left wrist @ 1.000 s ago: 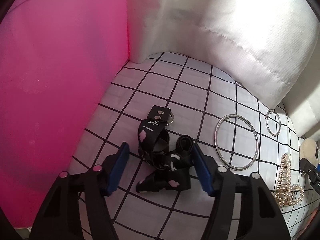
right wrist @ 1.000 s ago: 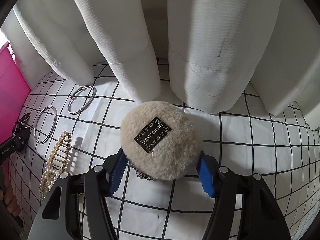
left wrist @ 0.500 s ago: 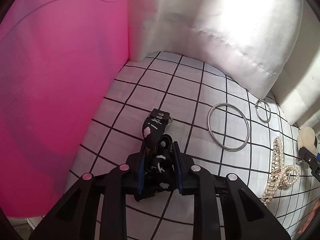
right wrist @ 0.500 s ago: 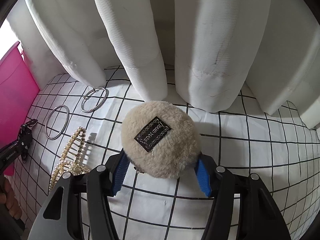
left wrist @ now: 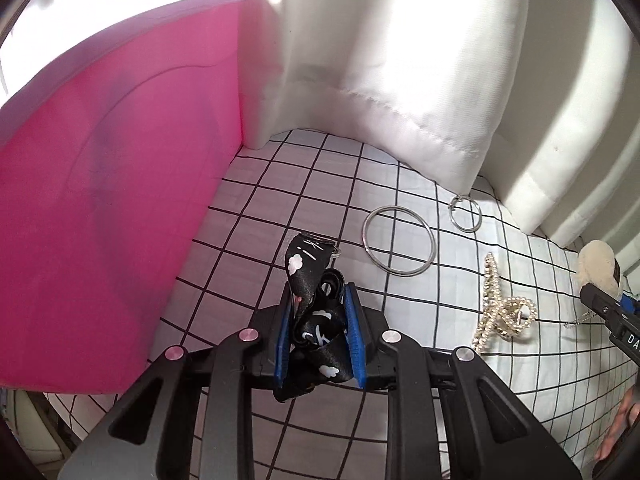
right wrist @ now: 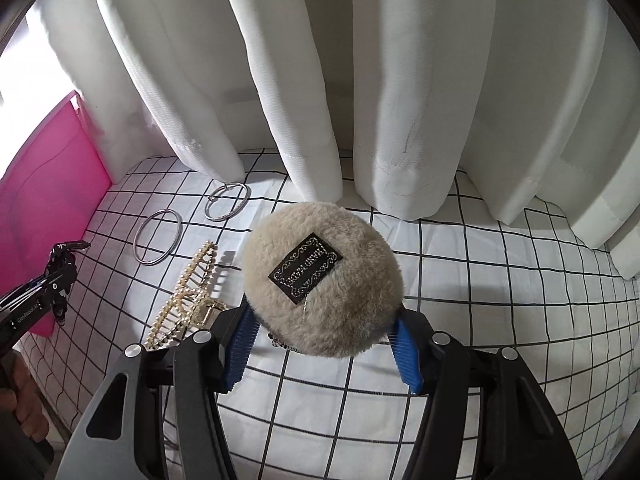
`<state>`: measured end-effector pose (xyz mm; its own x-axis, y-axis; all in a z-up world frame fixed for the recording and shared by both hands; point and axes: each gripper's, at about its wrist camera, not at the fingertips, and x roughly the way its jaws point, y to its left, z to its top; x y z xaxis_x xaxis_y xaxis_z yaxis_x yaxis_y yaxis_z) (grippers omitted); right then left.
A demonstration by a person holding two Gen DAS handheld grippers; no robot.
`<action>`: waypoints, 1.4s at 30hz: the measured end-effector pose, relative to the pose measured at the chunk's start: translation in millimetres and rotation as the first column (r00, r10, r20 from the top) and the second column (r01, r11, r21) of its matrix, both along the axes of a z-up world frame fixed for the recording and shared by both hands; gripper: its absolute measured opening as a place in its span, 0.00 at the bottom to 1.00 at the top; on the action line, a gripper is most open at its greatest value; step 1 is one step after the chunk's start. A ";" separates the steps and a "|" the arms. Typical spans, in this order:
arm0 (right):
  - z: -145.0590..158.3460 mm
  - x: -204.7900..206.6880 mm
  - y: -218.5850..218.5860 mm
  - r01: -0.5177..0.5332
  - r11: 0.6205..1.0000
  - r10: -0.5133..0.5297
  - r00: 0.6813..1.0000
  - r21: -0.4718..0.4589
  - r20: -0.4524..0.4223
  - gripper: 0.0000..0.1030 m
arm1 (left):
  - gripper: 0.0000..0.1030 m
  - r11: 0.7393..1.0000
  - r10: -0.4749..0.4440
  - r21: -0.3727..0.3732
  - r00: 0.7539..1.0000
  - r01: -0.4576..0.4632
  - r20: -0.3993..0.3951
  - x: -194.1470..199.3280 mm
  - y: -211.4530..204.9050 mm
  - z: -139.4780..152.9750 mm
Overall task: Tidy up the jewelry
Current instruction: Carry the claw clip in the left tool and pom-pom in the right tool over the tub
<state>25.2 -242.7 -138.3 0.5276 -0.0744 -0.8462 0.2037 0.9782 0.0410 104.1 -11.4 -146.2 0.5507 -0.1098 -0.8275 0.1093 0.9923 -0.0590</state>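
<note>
Your left claw (left wrist: 318, 332) squeezes the black strap (left wrist: 308, 300), your right claw (right wrist: 324, 344) hugs the fluffy puff (right wrist: 320, 280) (both lifted). Two rings (left wrist: 398, 242) and the pearl clip (left wrist: 500, 312) wait on the checked cloth (left wrist: 280, 184).

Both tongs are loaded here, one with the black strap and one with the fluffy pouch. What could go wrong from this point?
1. The black fabric strap with white cloud prints is bunched between the left tongs; its loose end with the metal ring could catch or slip out.
2. The round beige fluffy pouch is soft, so the right tongs may lose it.
3. A thin chain hanging under the pouch could snag the pearl hair claw nearby.
</note>
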 end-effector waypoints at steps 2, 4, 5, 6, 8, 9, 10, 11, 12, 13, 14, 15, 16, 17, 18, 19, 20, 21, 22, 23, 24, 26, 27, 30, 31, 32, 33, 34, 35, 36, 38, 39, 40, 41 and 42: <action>11.3 -9.3 2.7 -0.005 1.000 0.005 1.000 -0.006 0.011 0.56 | 0.23 1.000 -0.019 -0.007 1.000 0.019 0.007 -6.6 -2.7 9.6; 21.4 -14.6 2.5 -0.009 1.000 0.009 1.000 -0.005 0.024 0.56 | 0.23 0.999 -0.036 -0.011 0.999 0.036 0.017 -14.0 -5.6 20.4; 26.8 -17.4 4.3 -0.012 1.000 0.012 0.999 -0.007 0.031 0.56 | 0.23 0.999 -0.043 -0.014 0.999 0.044 0.022 -16.1 -6.1 24.9; 33.3 -14.6 6.0 -0.013 1.000 0.013 0.999 -0.007 0.037 0.56 | 0.23 0.999 -0.049 -0.018 0.998 0.050 0.028 -18.8 -6.7 30.6; 44.3 -21.5 9.0 -0.018 1.000 0.018 0.998 -0.001 0.054 0.56 | 0.23 0.998 -0.061 -0.026 0.997 0.062 0.043 -26.8 -7.3 43.9; 49.6 -22.5 10.4 -0.021 1.000 0.021 0.998 -0.002 0.064 0.56 | 0.23 0.997 -0.067 -0.028 0.996 0.068 0.051 -29.7 -7.9 50.1; 55.8 -24.2 13.1 -0.025 1.000 0.025 0.997 0.000 0.073 0.56 | 0.23 0.997 -0.071 -0.032 0.996 0.073 0.060 -32.2 -7.9 56.3; 62.3 -26.5 14.7 -0.031 1.000 0.030 0.996 0.003 0.081 0.56 | 0.23 0.996 -0.074 -0.038 0.995 0.077 0.067 -34.0 -7.9 62.0; 68.8 -28.8 17.4 -0.037 0.999 0.037 0.995 0.003 0.091 0.56 | 0.23 0.996 -0.078 -0.044 0.994 0.082 0.076 -36.9 -7.7 69.1; 73.8 -28.9 21.2 -0.045 0.999 0.044 0.994 0.001 0.101 0.56 | 0.23 0.995 -0.083 -0.046 0.993 0.087 0.086 -39.6 -7.5 76.1; 78.5 -27.7 25.5 -0.052 0.999 0.052 0.992 -0.003 0.111 0.56 | 0.23 0.994 -0.087 -0.050 0.991 0.092 0.099 -41.3 -7.3 83.2; 84.9 -28.6 28.7 -0.061 0.998 0.061 0.991 -0.006 0.122 0.56 | 0.23 0.994 -0.091 -0.055 0.989 0.098 0.115 -43.6 -6.9 90.9; 90.9 -27.8 32.7 -0.069 0.998 0.069 0.989 -0.008 0.132 0.56 | 0.23 0.993 -0.093 -0.059 0.987 0.101 0.129 -45.0 -5.4 98.8; 96.7 -28.0 35.7 -0.077 0.997 0.078 0.987 -0.009 0.142 0.56 | 0.23 0.993 -0.091 -0.065 0.985 0.101 0.144 -46.7 -3.3 106.5; 103.0 -28.1 39.3 -0.087 0.996 0.087 0.984 -0.011 0.154 0.56 | 0.23 0.992 -0.088 -0.071 0.984 0.100 0.158 -47.6 -0.6 113.5; 108.5 -27.9 43.3 -0.095 0.995 0.096 0.981 -0.015 0.166 0.56 | 0.23 0.992 -0.082 -0.075 0.982 0.097 0.172 -48.4 2.5 121.0; 114.1 -27.5 47.2 -0.104 0.994 0.105 0.978 -0.017 0.179 0.56 | 0.23 0.993 -0.076 -0.078 0.980 0.091 0.184 -48.8 5.2 127.6; 119.9 -26.8 51.3 -0.113 0.993 0.115 0.975 -0.020 0.192 0.56 | 0.23 0.993 -0.068 -0.080 0.979 0.085 0.195 -49.0 8.5 133.4; 124.8 -25.0 55.3 -0.122 0.992 0.124 0.971 -0.022 0.204 0.56 | 0.23 0.993 -0.060 -0.084 0.976 0.079 0.207 -49.3 12.1 140.0; 129.4 -23.5 59.7 -0.132 0.991 0.134 0.967 -0.023 0.216 0.56 | 0.23 0.994 -0.052 -0.087 0.974 0.073 0.220 -49.8 15.5 145.3; 133.4 -21.6 64.5 -0.143 0.989 0.146 0.963 -0.026 0.225 0.56 | 0.23 0.994 -0.045 -0.087 0.972 0.067 0.232 -50.3 18.9 150.1; 141.0 -17.2 75.4 -0.167 0.985 0.170 0.955 -0.033 0.242 0.56 | 0.23 0.995 -0.029 -0.090 0.967 0.053 0.251 -49.6 26.9 159.1; 144.8 -14.8 81.5 -0.180 0.983 0.183 0.951 -0.036 0.251 0.56 | 0.23 0.995 -0.022 -0.090 0.965 0.047 0.260 -49.9 31.1 163.1; 153.8 -6.5 100.8 -0.223 0.974 0.226 0.936 -0.043 0.272 0.56 | 0.23 0.996 0.000 -0.088 0.960 0.026 0.280 -50.3 45.5 173.6; 156.4 -3.4 108.0 -0.239 0.970 0.241 0.930 -0.043 0.278 0.56 | 0.23 0.996 0.009 -0.088 0.958 0.017 0.286 -51.1 51.0 176.8; 159.0 -0.3 116.0 -0.257 0.965 0.259 0.924 -0.046 0.282 0.56 | 0.23 0.996 0.019 -0.089 0.956 0.008 0.293 -51.4 57.0 179.7; 161.7 2.6 124.8 -0.274 0.961 0.276 0.917 -0.050 0.287 0.56 | 0.23 0.996 0.029 -0.089 0.954 -0.003 0.298 -50.7 63.4 182.2; 163.6 5.8 132.6 -0.290 0.956 0.292 0.911 -0.053 0.292 0.56 | 0.23 0.996 0.043 -0.088 0.952 -0.017 0.302 -50.6 70.7 184.7; 165.3 9.5 140.4 -0.307 0.950 0.309 0.904 -0.054 0.295 0.56 | 0.23 0.996 0.055 -0.090 0.951 -0.029 0.305 -49.7 76.9 186.4; 166.8 13.4 148.3 -0.324 0.944 0.325 0.898 -0.056 0.297 0.56 | 0.23 0.995 0.069 -0.091 0.950 -0.043 0.306 -48.9 84.2 187.7; 169.0 20.8 163.5 -0.355 0.933 0.356 0.885 -0.061 0.300 0.56 | 0.23 0.993 0.094 -0.094 0.947 -0.068 0.308 -48.1 98.2 190.5; 170.7 24.7 171.1 -0.370 0.927 0.371 0.878 -0.063 0.304 0.56 | 0.23 0.992 0.105 -0.093 0.945 -0.080 0.310 -47.5 105.6 191.7; 172.7 30.0 178.2 -0.383 0.921 0.384 0.871 -0.064 0.305 0.56 | 0.23 0.992 0.116 -0.091 0.943 -0.092 0.313 -47.0 112.0 192.4; 174.5 33.8 185.9 -0.397 0.915 0.397 0.865 -0.066 0.308 0.56 | 0.23 0.991 0.127 -0.090 0.940 -0.103 0.316 -46.8 118.6 192.9; 176.1 37.4 193.7 -0.411 0.909 0.411 0.857 -0.067 0.310 0.56 | 0.23 0.989 0.138 -0.089 0.938 -0.116 0.317 -46.0 126.4 193.6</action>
